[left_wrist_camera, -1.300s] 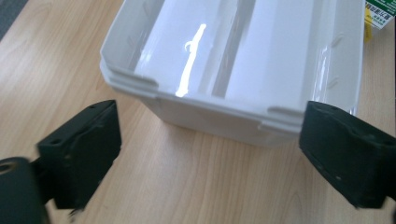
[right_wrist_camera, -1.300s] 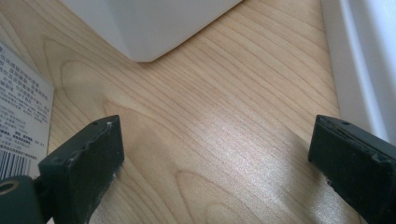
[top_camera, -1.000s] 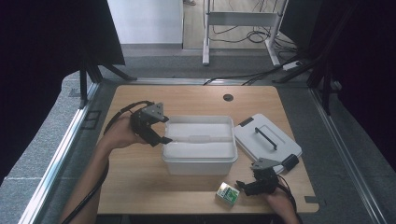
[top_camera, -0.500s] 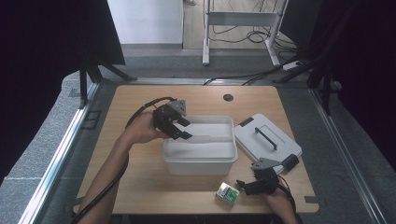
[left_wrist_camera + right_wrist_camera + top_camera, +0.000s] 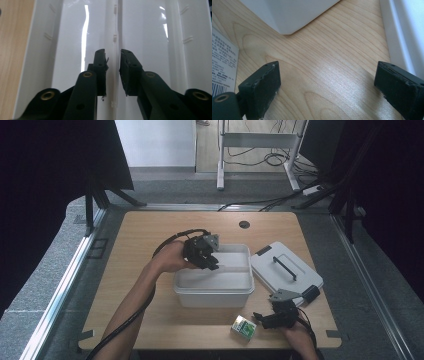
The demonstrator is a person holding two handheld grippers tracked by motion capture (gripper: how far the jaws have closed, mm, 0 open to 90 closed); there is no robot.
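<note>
From the high view I count one white bin (image 5: 214,285), one white lid (image 5: 286,272) with a dark handle, one small green-and-white box (image 5: 244,326), and my two claws. The bin sits mid-table with its long axis running left to right across the wood; the lid lies flat just to its right, turned at a slant. My left claw (image 5: 214,263) reaches over the bin's near-left part, pointing right and down into it. My right claw (image 5: 260,317) lies low at the table's front edge, pointing left at the little box just beside it.

In the left gripper view the bin's inner wall and floor (image 5: 150,37) stretch away lengthwise ahead of me. My jaws have just been closing and stand only a narrow gap apart; a thin raised ridge of the bin (image 5: 115,37) runs up the gap between them, but I cannot tell whether the pads press on it.

In the right gripper view my jaws stand wide apart over bare table (image 5: 332,65), holding nothing. The box's printed face (image 5: 222,67) is at the left edge, a bin corner (image 5: 287,15) ahead, the lid's rim (image 5: 399,32) at right.
</note>
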